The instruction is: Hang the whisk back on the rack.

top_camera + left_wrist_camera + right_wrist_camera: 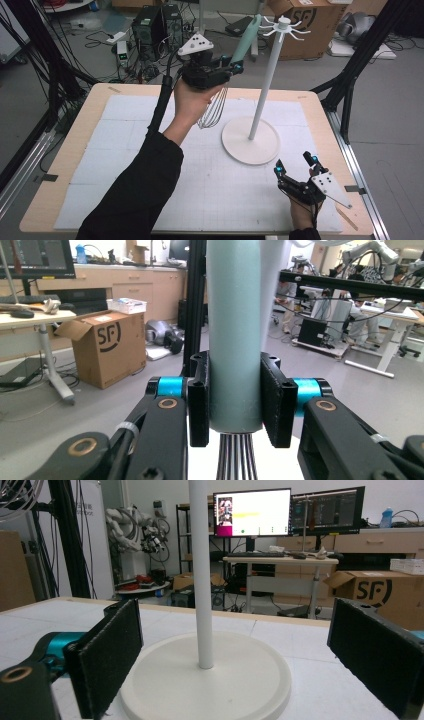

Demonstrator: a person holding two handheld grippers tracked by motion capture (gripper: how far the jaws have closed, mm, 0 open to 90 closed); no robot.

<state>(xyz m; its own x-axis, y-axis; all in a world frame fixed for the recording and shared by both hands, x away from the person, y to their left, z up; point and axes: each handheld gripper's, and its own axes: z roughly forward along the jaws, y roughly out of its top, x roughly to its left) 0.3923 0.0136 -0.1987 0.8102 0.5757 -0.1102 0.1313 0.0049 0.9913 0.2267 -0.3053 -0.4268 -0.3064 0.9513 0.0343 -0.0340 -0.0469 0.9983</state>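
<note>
- The table [65, 150] carries a white mat, and on it the white stand [251, 140] rises to a ring of hooks.
- Your left gripper [227, 67] is clamped on the whisk [245, 42] by its pale green handle, lifted beside the stand's pole.
- Your right gripper [296, 166] rests near the stand's base, jaws wide with nothing between them.

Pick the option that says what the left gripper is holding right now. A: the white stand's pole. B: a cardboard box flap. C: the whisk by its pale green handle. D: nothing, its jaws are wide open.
C: the left gripper has its pads pressed on both sides of the whisk handle, with the wires hanging below.
</note>
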